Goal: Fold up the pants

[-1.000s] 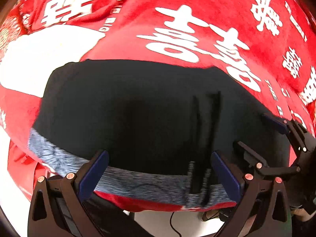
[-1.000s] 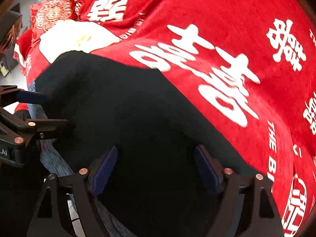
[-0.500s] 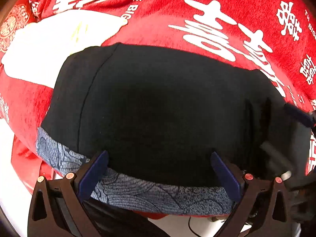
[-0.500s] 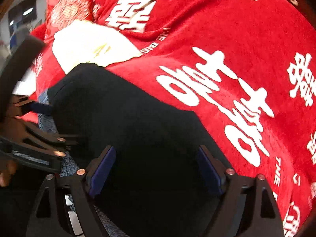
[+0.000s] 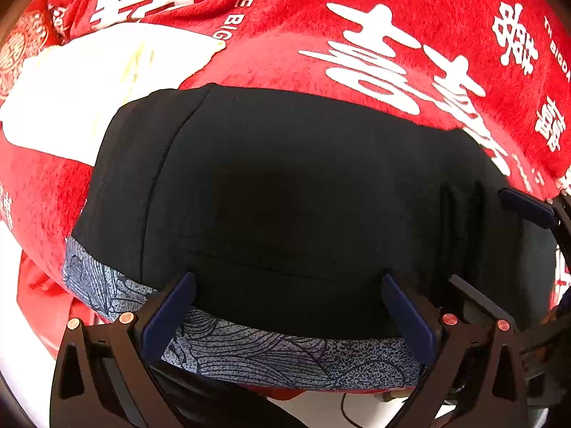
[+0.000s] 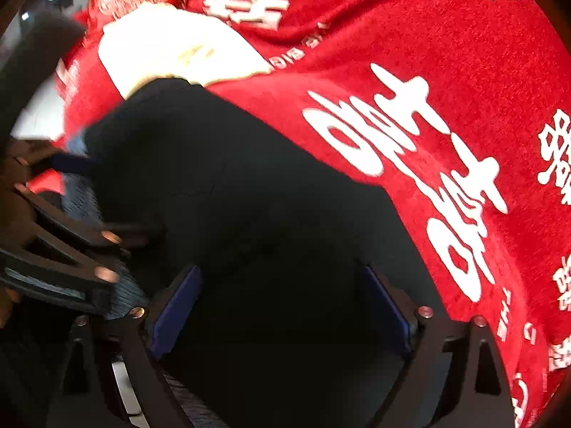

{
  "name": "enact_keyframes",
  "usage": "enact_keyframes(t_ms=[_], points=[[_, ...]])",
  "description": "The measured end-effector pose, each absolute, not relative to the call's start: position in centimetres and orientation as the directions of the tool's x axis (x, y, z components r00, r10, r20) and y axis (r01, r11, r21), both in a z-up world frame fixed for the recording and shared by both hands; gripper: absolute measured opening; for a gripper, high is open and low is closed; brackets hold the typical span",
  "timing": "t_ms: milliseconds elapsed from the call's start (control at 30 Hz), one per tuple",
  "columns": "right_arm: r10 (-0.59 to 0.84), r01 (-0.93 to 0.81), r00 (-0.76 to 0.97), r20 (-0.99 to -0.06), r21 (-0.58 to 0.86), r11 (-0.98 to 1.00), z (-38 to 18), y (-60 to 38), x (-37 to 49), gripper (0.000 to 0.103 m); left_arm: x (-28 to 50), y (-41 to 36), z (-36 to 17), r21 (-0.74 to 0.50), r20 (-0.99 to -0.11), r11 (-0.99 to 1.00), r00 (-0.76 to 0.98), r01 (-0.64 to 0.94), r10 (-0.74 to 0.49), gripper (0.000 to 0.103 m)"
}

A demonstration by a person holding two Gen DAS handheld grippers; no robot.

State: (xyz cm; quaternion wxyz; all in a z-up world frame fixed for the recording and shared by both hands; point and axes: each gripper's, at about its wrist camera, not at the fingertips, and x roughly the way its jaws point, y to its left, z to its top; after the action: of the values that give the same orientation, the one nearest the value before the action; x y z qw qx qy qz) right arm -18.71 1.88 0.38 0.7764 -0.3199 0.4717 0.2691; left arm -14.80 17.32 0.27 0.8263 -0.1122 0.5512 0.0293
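The black pants [image 5: 285, 185] lie folded flat on the red blanket, with a blue-grey patterned waistband [image 5: 271, 353] along the near edge. My left gripper [image 5: 285, 306] is open and hovers over the near edge, its blue pads wide apart and holding nothing. My right gripper [image 6: 282, 303] is open above the right part of the pants [image 6: 249, 214], and it also shows at the right edge of the left wrist view [image 5: 528, 214]. The left gripper appears at the left of the right wrist view [image 6: 71, 242].
A red blanket [image 5: 410, 18] with white characters covers the surface. A white folded cloth [image 5: 82, 82] lies at the far left, touching the pants' far corner; it also shows in the right wrist view [image 6: 171, 53]. The blanket's edge drops off below the waistband.
Both grippers have pulled back and risen, so more of the pants and blanket shows. The right gripper has shifted away from the left one. Both stay open.
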Motion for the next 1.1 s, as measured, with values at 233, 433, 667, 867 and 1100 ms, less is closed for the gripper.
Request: enact_keyframes(t_ms=[233, 433, 667, 867, 1100], points=[[0.058, -0.764, 0.402, -0.914, -0.299, 0.572, -1.8, 2.5, -19.1, 0.094, -15.5, 20.1, 1.6, -0.184, -0.904, 0.957, 0.42, -0.225, -0.075, 0.103], [0.052, -0.757, 0.41, -0.911, -0.308, 0.576, -2.2, 2.6, -18.7, 0.101, -15.9, 21.8, 1.3, -0.168, -0.909, 0.95, 0.415, -0.261, -0.047, 0.103], [0.189, -0.822, 0.403, -0.895, -0.263, 0.506, -0.2, 4.9, -21.7, 0.101, -16.6, 24.2, 1.5, -0.171, -0.904, 0.937, 0.427, -0.305, -0.026, 0.103], [0.235, -0.865, 0.42, -0.876, -0.308, 0.397, -2.2, 9.1, -24.5, 0.101, -17.7, 29.1, 1.9, -0.225, -0.898, 0.891, 0.438, -0.395, -0.033, 0.103], [0.21, -0.884, 0.45, -0.868, -0.399, 0.242, -6.8, 13.7, -26.0, 0.101, -19.2, 34.5, 1.1, -0.261, -0.909, 0.847, 0.413, -0.462, -0.055, 0.103]])
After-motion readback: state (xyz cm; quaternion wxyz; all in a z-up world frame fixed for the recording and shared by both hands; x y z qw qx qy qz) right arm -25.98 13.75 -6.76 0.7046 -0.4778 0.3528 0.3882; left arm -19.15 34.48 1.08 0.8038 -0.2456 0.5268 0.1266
